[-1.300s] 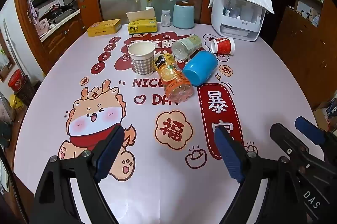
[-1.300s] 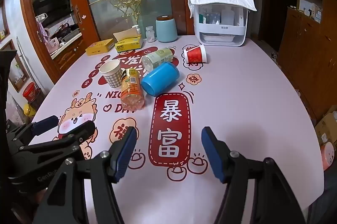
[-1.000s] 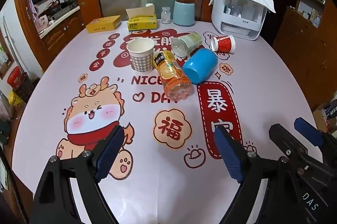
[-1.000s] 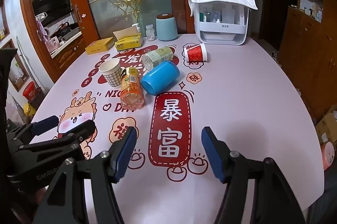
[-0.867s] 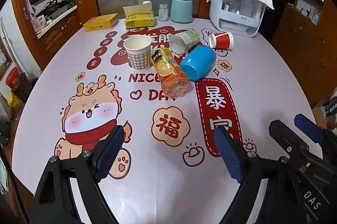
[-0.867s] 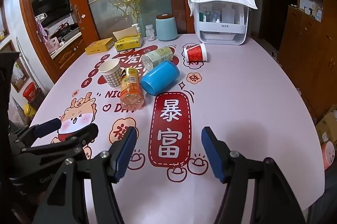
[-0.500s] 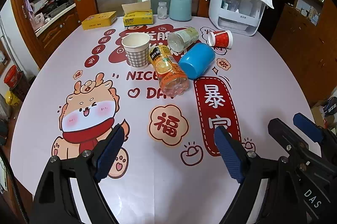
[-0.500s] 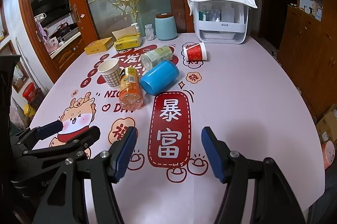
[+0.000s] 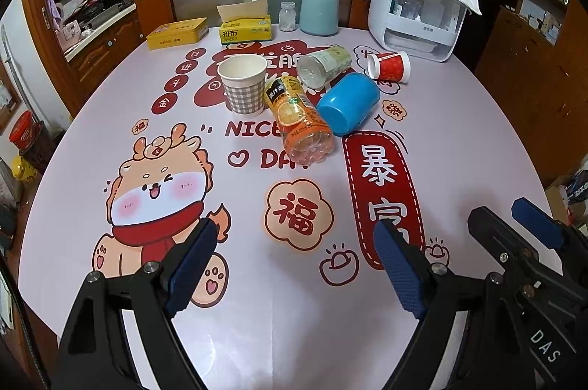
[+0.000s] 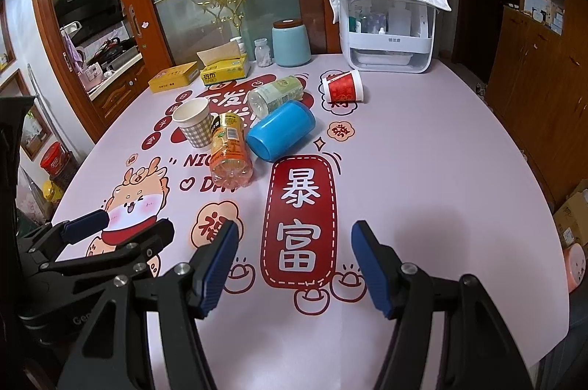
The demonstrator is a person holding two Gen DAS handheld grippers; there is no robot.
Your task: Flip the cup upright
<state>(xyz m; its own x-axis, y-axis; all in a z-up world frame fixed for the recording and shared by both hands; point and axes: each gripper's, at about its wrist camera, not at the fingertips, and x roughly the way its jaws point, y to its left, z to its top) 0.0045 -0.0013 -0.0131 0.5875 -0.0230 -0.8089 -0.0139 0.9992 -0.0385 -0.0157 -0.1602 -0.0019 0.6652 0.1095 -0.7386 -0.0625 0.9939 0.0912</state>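
A round table covered in a pale pink cloth printed with a cartoon dog and red Chinese characters fills both wrist views. Near its middle sits a cluster of containers. A checked paper cup stands upright and looks empty. Touching its right side, an orange juice bottle lies on its side, its clear base toward the cameras. Just right of that, a blue plastic cup lies on its side with its closed base toward the cameras. Behind them a pale green-labelled bottle lies on its side. A small red paper cup lies tipped over near the far right, apart from the cluster.

Along the far edge stand a yellow tin, a tissue box with a tissue sticking up, a small jar of white contents, a light blue canister, and a white organiser box under a white cloth, holding bottles.

The left claw hangs above the near part of the table, blue pads spread wide and holding nothing. The right claw is likewise spread wide and empty, over the red banner print.

Compared with a second ago, the left claw's view has shifted slightly so the cluster sits lower and nearer; the containers have not moved.
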